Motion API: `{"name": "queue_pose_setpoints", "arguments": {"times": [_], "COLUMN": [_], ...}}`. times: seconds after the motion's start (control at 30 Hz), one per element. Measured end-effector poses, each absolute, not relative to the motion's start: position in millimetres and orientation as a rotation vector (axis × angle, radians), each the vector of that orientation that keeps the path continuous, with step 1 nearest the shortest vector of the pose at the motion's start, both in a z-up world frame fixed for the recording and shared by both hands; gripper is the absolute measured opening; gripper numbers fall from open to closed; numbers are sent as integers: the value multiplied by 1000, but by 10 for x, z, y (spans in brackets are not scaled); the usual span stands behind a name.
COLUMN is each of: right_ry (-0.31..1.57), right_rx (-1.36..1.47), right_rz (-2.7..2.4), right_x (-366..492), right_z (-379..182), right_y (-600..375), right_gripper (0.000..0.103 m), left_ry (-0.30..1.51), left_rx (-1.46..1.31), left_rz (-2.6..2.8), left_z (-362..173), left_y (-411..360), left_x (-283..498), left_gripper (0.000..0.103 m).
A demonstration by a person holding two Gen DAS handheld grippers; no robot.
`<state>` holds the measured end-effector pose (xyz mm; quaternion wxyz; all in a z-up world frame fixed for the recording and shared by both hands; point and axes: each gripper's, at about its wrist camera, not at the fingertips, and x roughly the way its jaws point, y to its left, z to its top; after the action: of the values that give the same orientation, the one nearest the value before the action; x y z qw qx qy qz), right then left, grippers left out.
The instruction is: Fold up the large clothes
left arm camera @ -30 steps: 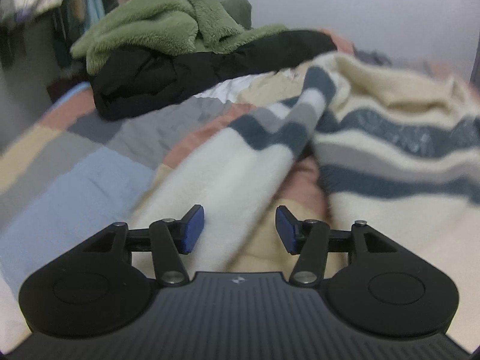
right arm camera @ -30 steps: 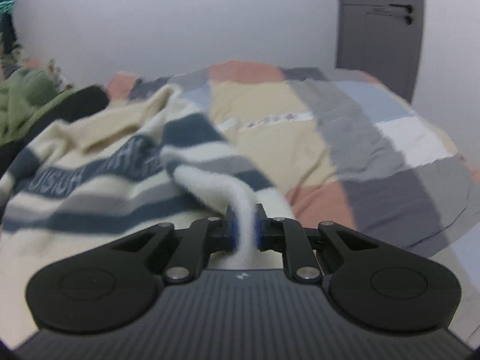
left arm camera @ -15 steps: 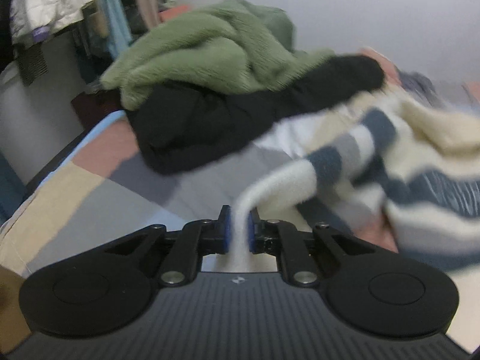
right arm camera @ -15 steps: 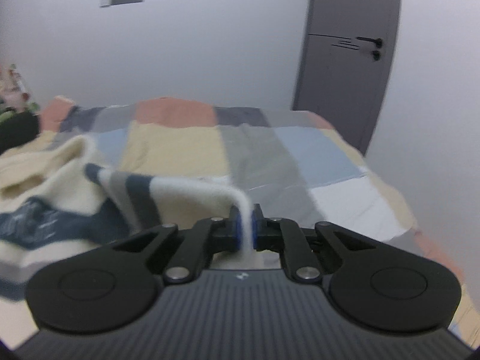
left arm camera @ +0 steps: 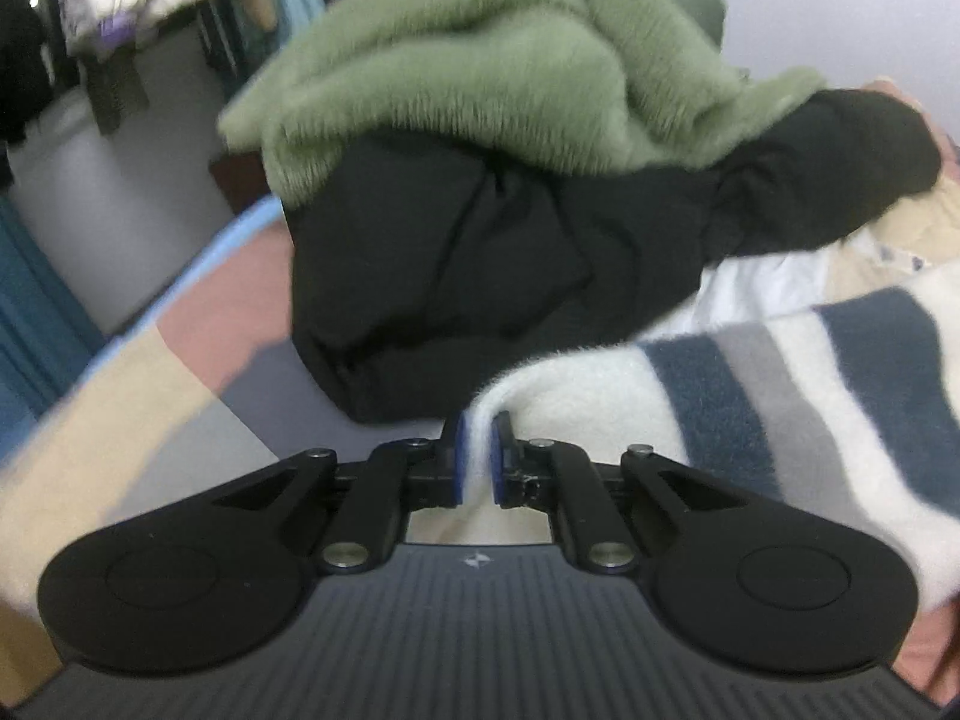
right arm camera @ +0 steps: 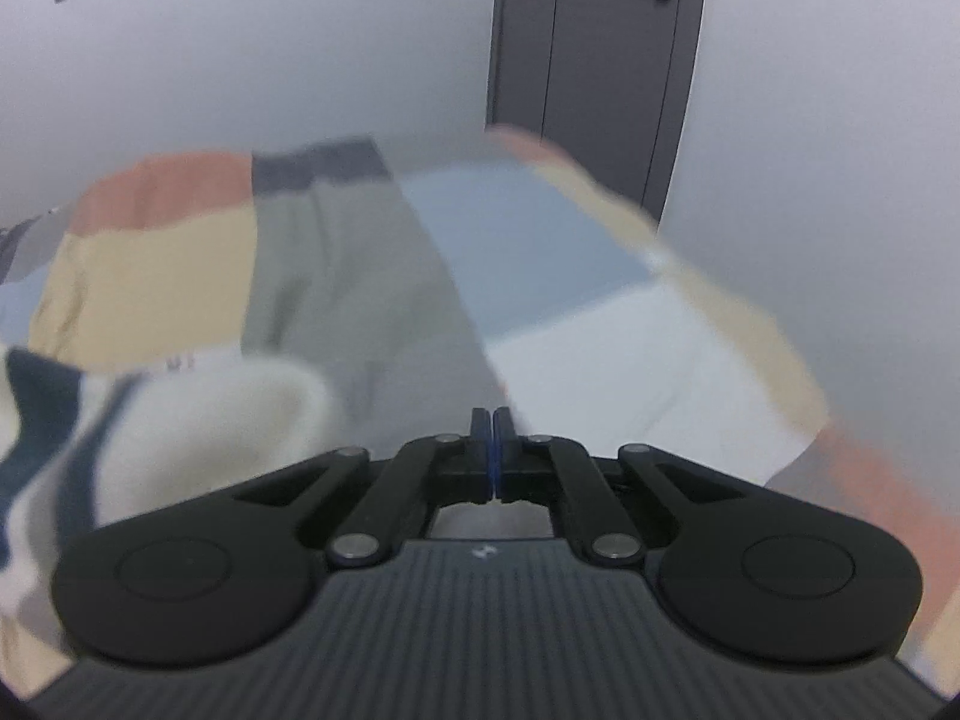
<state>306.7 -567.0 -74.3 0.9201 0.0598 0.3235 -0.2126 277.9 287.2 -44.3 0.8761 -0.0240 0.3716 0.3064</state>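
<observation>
My left gripper (left arm camera: 477, 459) pinches a cream fold of the striped sweater (left arm camera: 780, 408), which trails off to my right across the patchwork bedspread (right arm camera: 336, 276) beside a heap of black and green clothes (left arm camera: 510, 192), while my right gripper (right arm camera: 492, 456) is pressed together on nothing, the sweater's edge lying just beside it.

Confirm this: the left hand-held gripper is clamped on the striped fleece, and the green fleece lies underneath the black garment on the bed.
One part is wrong. In the left wrist view the green fleece lies on top of the black garment, not underneath it. The rest holds: the left hand-held gripper is clamped on the striped fleece, on the bed.
</observation>
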Motion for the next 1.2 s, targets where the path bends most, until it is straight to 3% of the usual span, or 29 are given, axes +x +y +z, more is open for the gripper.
{"name": "queue_pose_setpoints", "arguments": {"times": [0.2,0.23,0.27,0.33,0.6,0.73,0.97,1.2], "right_ry": [703,693,679,646,575,579,590,642], "right_rx": [191,199,202,206,270,291,250,207], "right_rz": [-389,-385,-382,-374,-215,-63,166,371], "right_x": [3042,3044,3024,2973,2692,2493,2024,1499], "right_z": [-1059,-1038,-994,-872,-151,96,398,398], "right_y": [-5638,-5621,-5584,-5515,-4918,-4389,-3332,-2436], "right_gripper": [3,5,5,5,10,52,51,51], "left_ry": [770,773,778,771,759,778,748,699], "left_rx": [-159,-162,-167,-195,-260,-284,-335,-372], "left_rz": [624,613,599,562,390,262,114,17], "left_z": [-603,-574,-553,-451,66,252,473,334], "left_y": [2925,2905,2881,2814,2130,1606,967,622], "left_x": [2747,2722,2704,2607,2094,1829,1271,717], "left_gripper": [14,22,38,54,55,55,55,55]}}
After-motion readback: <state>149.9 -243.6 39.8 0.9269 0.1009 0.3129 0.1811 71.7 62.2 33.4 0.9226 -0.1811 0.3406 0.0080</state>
